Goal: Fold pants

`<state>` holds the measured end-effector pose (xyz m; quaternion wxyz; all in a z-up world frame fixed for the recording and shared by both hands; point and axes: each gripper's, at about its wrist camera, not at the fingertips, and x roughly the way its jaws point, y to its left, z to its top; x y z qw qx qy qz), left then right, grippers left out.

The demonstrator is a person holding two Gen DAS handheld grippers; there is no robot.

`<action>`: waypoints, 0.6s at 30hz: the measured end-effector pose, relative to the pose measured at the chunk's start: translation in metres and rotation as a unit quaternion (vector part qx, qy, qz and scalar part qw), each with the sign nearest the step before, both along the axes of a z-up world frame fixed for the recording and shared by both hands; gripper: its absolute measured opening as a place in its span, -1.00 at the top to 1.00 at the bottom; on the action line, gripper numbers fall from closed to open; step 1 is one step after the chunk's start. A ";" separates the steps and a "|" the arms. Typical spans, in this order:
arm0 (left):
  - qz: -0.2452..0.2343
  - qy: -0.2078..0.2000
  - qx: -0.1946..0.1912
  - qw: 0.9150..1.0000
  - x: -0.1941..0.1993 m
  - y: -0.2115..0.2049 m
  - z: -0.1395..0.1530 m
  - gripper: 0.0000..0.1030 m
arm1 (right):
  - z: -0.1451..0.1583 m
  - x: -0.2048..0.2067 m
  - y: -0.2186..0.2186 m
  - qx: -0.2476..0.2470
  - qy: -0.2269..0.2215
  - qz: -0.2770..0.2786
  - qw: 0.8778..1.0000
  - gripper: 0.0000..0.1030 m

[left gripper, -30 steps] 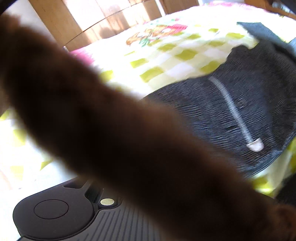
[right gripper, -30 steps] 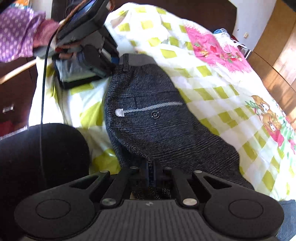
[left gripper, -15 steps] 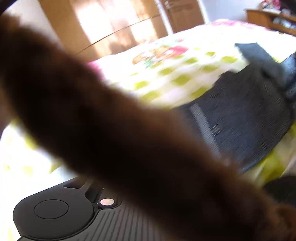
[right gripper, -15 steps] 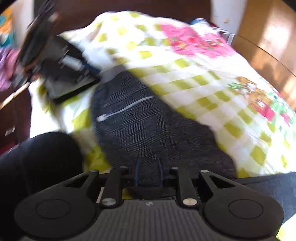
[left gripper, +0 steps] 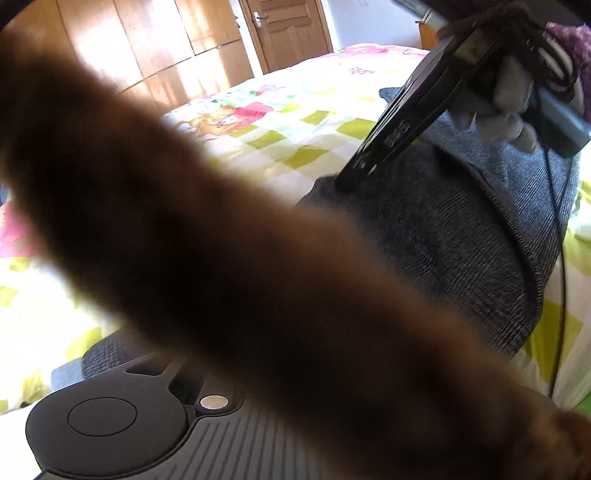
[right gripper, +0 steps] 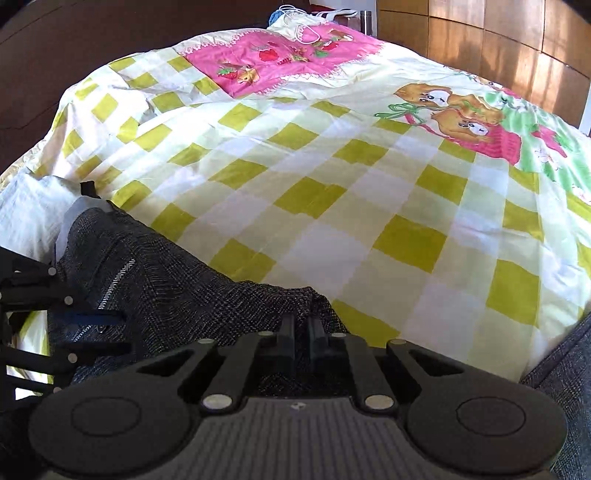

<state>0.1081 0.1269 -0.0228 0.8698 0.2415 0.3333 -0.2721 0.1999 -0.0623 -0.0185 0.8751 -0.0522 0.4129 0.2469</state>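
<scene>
Dark grey knitted pants (right gripper: 177, 295) with a zipped pocket lie on the checked bedspread (right gripper: 332, 177). My right gripper (right gripper: 301, 325) is shut on a raised fold of the pants fabric at the near edge. In the left wrist view the pants (left gripper: 461, 236) lie at right, and the right gripper (left gripper: 347, 184) presses its tip on them, held by a gloved hand (left gripper: 495, 107). A blurred brown shape (left gripper: 221, 240) covers the left gripper's fingers, so they are hidden. The left gripper shows at the left edge of the right wrist view (right gripper: 37, 317), by the pants' waist.
Wooden wardrobes (left gripper: 147, 48) and a door (left gripper: 288, 29) stand beyond the bed. A dark headboard (right gripper: 110, 37) lies at the far left. A black cable (left gripper: 561, 258) hangs over the bed's edge. More grey fabric (right gripper: 565, 369) shows at bottom right.
My right gripper has carried the pants fold across the bed, and its view has swung away from the waist end. The left view has turned and now shows the right gripper on the pants.
</scene>
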 end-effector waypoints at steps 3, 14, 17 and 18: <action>0.002 0.001 -0.008 1.000 0.002 -0.006 0.000 0.63 | 0.003 0.005 -0.014 0.037 -0.002 -0.034 0.999 0.65; -0.028 -0.004 -0.006 1.000 -0.005 -0.055 -0.005 0.65 | 0.007 0.002 -0.052 0.003 -0.017 -0.120 0.993 0.66; -0.037 -0.011 -0.029 0.999 -0.011 -0.058 0.009 0.61 | 0.015 0.004 -0.100 -0.030 -0.034 -0.193 0.980 0.56; -0.041 -0.014 -0.033 0.998 -0.012 -0.062 0.012 0.61 | 0.015 0.008 -0.116 -0.034 -0.030 -0.220 0.975 0.48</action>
